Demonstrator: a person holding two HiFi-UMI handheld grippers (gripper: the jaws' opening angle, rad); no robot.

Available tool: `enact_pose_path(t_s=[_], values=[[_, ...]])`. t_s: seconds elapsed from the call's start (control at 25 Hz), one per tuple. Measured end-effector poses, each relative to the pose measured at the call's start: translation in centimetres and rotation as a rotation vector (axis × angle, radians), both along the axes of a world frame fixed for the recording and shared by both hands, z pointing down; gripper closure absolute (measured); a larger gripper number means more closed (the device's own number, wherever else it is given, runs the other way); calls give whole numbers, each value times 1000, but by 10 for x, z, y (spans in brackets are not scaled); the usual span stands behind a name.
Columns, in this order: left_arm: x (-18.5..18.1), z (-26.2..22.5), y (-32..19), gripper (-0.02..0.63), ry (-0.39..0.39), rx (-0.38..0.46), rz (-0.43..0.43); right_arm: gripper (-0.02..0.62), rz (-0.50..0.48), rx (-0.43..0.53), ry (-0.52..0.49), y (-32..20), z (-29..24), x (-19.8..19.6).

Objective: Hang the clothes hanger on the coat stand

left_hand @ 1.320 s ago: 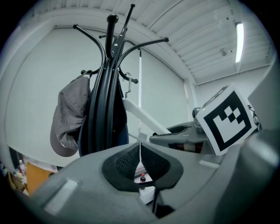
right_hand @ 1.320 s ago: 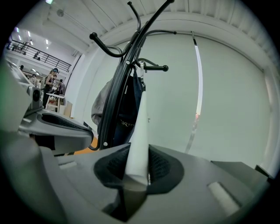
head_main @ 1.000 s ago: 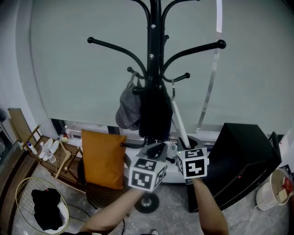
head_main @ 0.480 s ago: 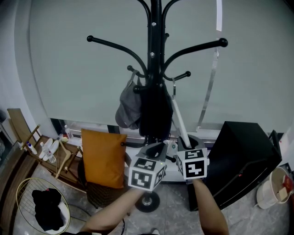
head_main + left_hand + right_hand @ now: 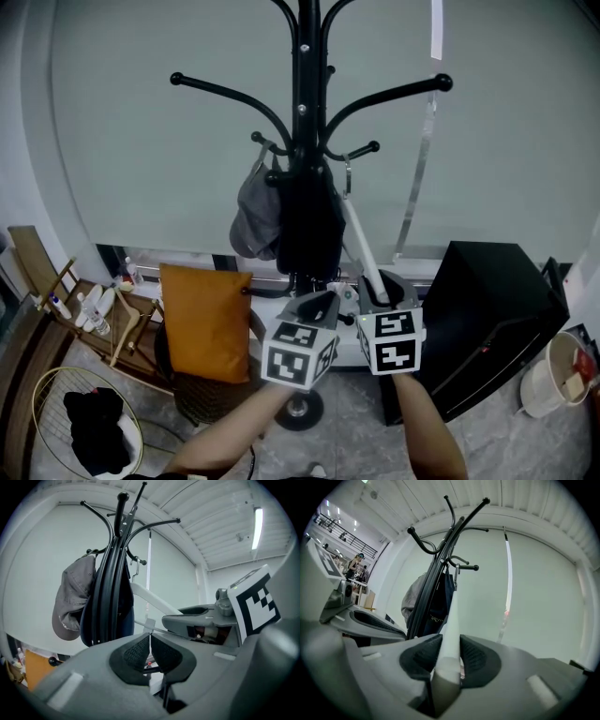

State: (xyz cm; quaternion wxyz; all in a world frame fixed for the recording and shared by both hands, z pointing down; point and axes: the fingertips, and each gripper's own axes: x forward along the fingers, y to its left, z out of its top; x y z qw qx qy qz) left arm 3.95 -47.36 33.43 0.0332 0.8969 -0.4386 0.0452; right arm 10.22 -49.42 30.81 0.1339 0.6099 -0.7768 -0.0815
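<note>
Way off to the left of both sets of fingers, a wire basket [image 5: 37, 403] is sitting with black clothes [image 5: 94, 427] in it. An orange cushion [image 5: 204, 323] is leaning a bit nearer, also left of the left gripper [image 5: 150, 638].

That gripper is pointing roughly level at the coat stand [image 5: 302, 112]. Its fingers [image 5: 134, 653] are pressing together with the tips meeting, and I'm not seeing anything between them. A thin pale bit of something is sitting right past the tips, too small to tell what it is tbh. Up and ahead-left of those fingers a grey cap [image 5: 251, 211] is hanging off a lower prong. A dark item [image 5: 305, 230] (bag or garment, can't tell) is hanging against the pole straight ahead of them.

The right gripper [image 5: 451, 637] is sitting just beside the left one. The white clothes hanger [image 5: 361, 239] is running from between its fingers [image 5: 476, 656] up and away toward the stand. The hanger's metal hook [image 5: 347, 176] is sitting up at the short lower prong on the right side, and it looks looped over it. Those jaws have just been opening, so the hanger's arm is sitting in the gap with the fingers flanking it closely rather than squeezing it.

Further right of those fingers a blind wand [image 5: 411, 202] is dangling. A black cabinet [image 5: 487, 309] is standing close by, and a white bucket [image 5: 542, 389] is sitting past that.
</note>
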Motion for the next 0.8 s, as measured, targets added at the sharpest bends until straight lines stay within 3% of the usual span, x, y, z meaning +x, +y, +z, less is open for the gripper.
enact_pose_path(t_s=[0.8], values=[[-3,1,38,594,8,-6,21,466,-10,23,-33,50,0,-12]])
